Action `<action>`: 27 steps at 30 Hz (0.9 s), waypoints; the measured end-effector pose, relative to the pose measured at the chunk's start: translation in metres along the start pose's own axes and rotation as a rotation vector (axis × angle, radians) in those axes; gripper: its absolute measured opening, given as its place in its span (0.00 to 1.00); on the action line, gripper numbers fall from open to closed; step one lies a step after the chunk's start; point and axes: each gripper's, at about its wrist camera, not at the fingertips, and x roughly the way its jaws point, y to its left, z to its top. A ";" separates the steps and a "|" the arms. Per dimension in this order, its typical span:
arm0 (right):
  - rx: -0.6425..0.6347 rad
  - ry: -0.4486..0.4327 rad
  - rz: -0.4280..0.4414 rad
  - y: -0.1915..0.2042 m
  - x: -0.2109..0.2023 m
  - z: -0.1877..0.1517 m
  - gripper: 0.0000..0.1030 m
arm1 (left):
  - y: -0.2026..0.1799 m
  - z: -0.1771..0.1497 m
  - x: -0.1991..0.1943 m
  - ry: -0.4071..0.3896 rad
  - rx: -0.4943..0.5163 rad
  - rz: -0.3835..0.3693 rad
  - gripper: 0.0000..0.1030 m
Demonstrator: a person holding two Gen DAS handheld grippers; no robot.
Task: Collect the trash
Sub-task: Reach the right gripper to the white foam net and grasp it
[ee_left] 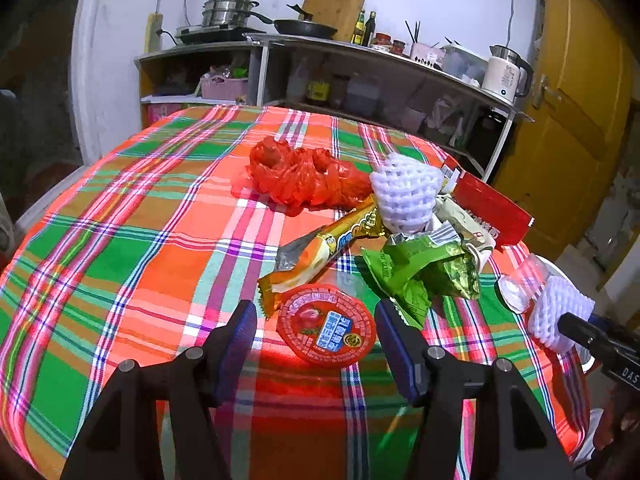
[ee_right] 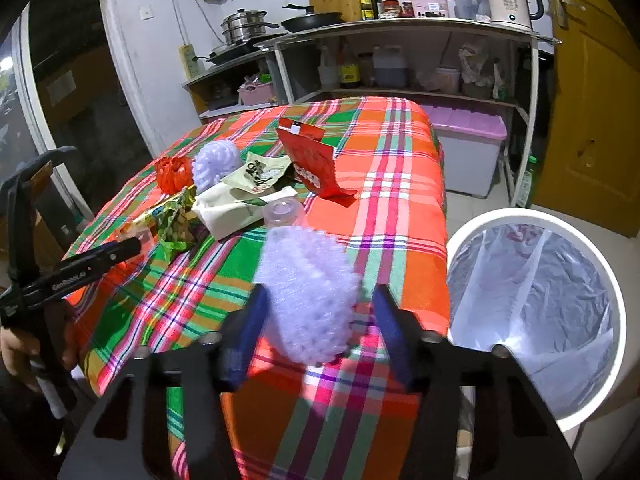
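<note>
My left gripper (ee_left: 318, 336) stands open around a round red sealed cup (ee_left: 326, 328) lying on the plaid tablecloth (ee_left: 140, 240); its pads are clear of the cup. My right gripper (ee_right: 320, 320) straddles a white foam fruit net (ee_right: 308, 292) near the table's right edge. The left pad touches the net, while a small gap shows at the right pad. Beyond lie a red plastic bag (ee_left: 304, 176), a second foam net (ee_left: 404, 192), a gold wrapper (ee_left: 320, 248), a green wrapper (ee_left: 420, 272) and a red packet (ee_left: 492, 208).
A white bin (ee_right: 520, 213) lined with a clear bag stands on the floor right of the table. A clear plastic cup (ee_right: 284, 212) and a cream pack (ee_right: 236, 212) lie mid-table. Kitchen shelves (ee_right: 400, 24) with pans and a kettle stand behind.
</note>
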 end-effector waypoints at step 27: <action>0.027 -0.010 0.006 0.002 -0.017 -0.007 0.22 | -0.002 -0.010 -0.032 -0.034 -0.018 -0.016 0.43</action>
